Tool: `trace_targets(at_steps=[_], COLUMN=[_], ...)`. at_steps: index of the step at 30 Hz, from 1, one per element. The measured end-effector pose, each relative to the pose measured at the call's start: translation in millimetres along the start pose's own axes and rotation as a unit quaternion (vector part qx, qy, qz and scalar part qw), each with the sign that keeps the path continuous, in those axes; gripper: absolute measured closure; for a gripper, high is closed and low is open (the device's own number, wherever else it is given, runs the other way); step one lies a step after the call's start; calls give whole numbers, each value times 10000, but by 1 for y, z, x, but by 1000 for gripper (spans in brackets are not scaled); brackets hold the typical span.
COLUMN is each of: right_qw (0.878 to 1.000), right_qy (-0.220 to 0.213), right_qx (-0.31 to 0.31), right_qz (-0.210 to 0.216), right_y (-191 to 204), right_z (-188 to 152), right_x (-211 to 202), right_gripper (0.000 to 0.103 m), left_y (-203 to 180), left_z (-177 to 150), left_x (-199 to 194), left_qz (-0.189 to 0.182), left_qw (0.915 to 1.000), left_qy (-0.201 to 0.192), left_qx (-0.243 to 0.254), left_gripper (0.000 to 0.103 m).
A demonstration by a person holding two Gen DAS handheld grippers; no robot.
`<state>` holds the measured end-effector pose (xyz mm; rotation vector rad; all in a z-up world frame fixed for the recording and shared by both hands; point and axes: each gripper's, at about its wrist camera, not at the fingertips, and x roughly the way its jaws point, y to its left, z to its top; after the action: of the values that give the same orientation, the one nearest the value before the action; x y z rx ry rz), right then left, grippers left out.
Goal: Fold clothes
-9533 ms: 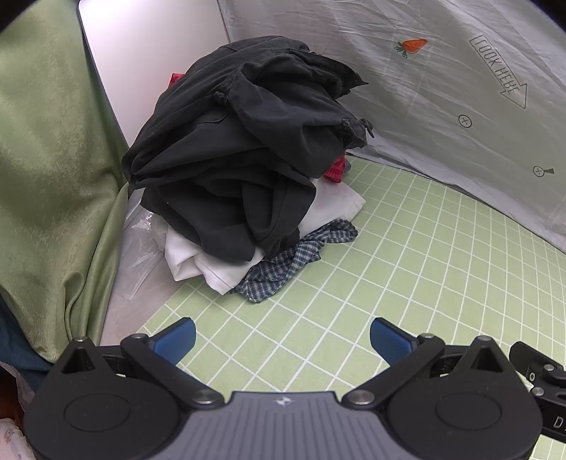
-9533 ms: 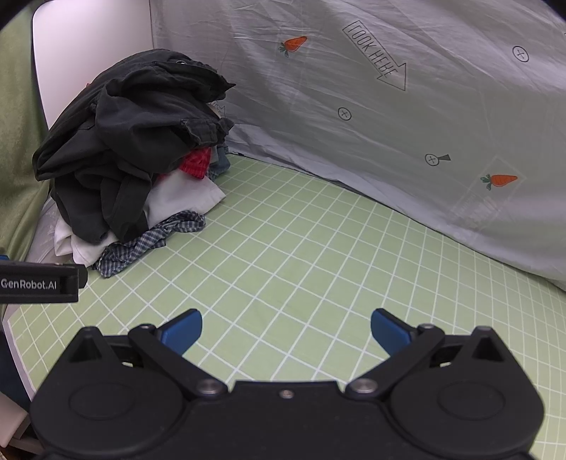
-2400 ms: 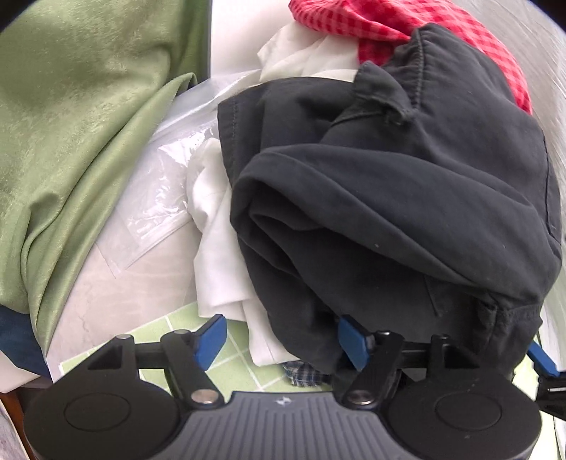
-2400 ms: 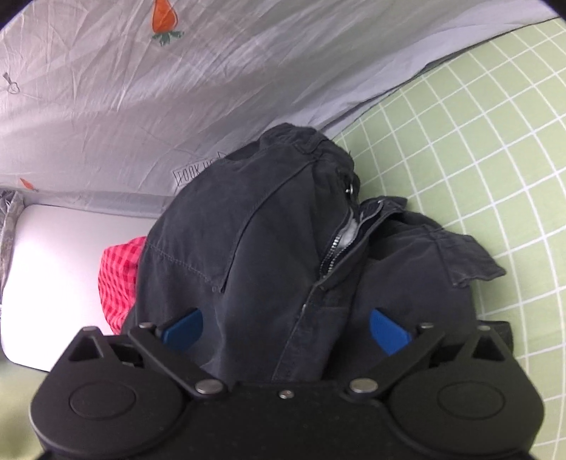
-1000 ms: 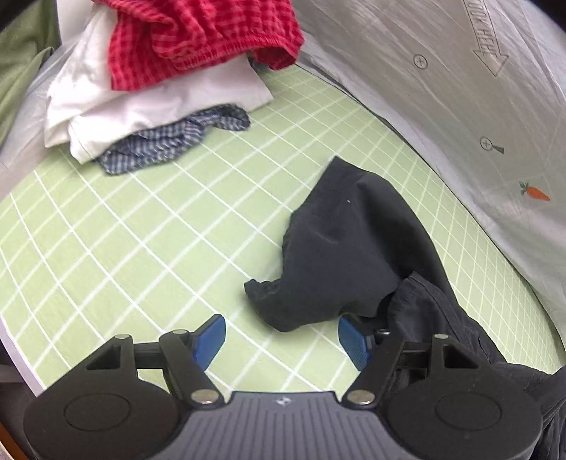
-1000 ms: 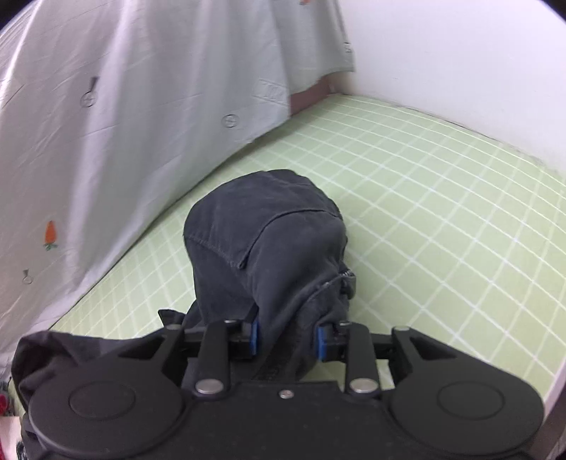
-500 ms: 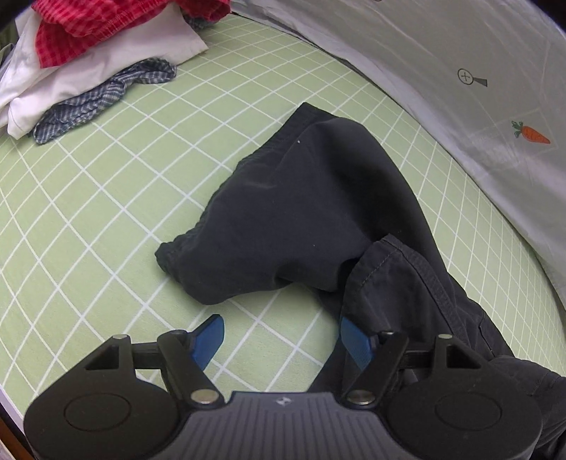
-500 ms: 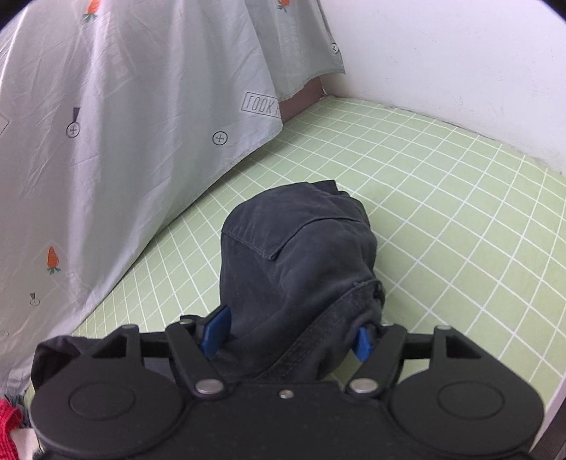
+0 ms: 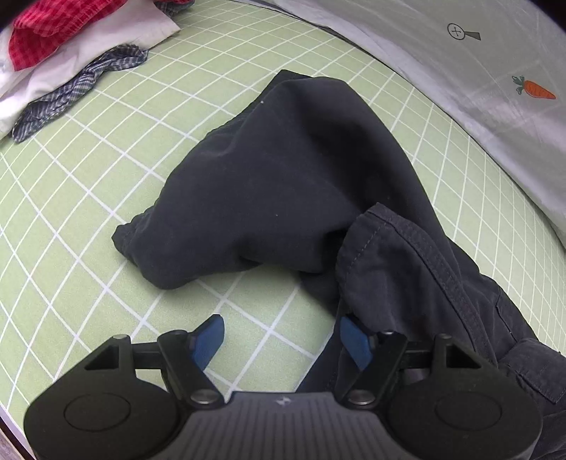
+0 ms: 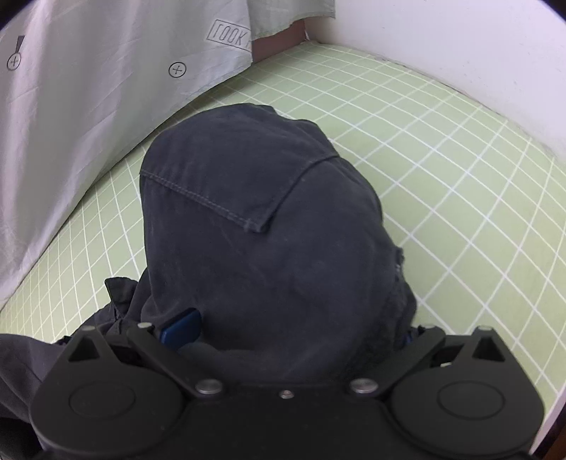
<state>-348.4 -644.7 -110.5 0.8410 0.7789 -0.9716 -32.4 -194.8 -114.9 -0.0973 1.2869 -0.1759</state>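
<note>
A pair of dark charcoal trousers (image 9: 283, 170) lies crumpled on the green grid mat (image 9: 88, 184), one leg stretched toward the far side. My left gripper (image 9: 283, 339) is open just above the mat; its right fingertip (image 9: 353, 339) touches the trouser fabric and nothing lies between the jaws. In the right wrist view the trousers (image 10: 254, 230) bulge in a mound with a stitched pocket flap on top. My right gripper (image 10: 286, 332) is open wide with the fabric lying loose between its jaws; only the left blue pad (image 10: 180, 331) shows.
A pile of other clothes sits at the mat's far left: red checked cloth (image 9: 53, 32), white cloth (image 9: 116, 28) and blue plaid cloth (image 9: 78, 92). A grey printed sheet (image 9: 460, 63) hangs along the back. A white wall (image 10: 460, 46) bounds the mat on the right.
My right gripper has opened from shut on the trousers to wide open, letting the fabric rest on the mat. My left gripper has moved in closer over the spread trousers.
</note>
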Motion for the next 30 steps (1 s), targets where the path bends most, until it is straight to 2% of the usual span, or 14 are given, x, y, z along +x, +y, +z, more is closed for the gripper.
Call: trace_targets(at_steps=[4, 9, 12, 16, 21, 24, 26, 28, 30], right_qw=[9997, 9914, 9831, 9824, 9848, 9831, 9831, 9845, 9800], right_qy=[-236, -1109, -1476, -1295, -1058, -1137, -1054, -796, -796], right_qx=[-8, -613, -1043, -1330, -1369, -1418, -1498, -1510, -1634], right_qz=[30, -328, -292, -185, 174, 216, 58, -409, -814], right_y=[-8, 4, 10, 22, 46, 69, 85, 99, 107], right_z=[-2, 10, 26, 40, 46, 54, 60, 65, 65], right_x=[-30, -78, -88, -64, -40, -28, -10, 15, 29], right_gripper=[0, 0, 0, 0, 0, 0, 0, 0, 0], left_y=[4, 4, 2, -5, -25, -40, -52, -60, -59], left_z=[-7, -14, -15, -9, 6, 16, 23, 27, 28], left_x=[-11, -26, -36, -38, -27, -11, 4, 23, 38], left_qz=[-70, -188, -232, -430, -754, -720, -473, -116, 5], left_qw=[9999, 9995, 9987, 9973, 9962, 9968, 9984, 9994, 9978], left_qy=[-80, -265, -451, -592, -432, -258, -111, 186, 477], left_qx=[3, 24, 67, 57, -116, -243, -284, -283, -470], left_gripper=[31, 31, 31, 30, 30, 28, 21, 21, 20])
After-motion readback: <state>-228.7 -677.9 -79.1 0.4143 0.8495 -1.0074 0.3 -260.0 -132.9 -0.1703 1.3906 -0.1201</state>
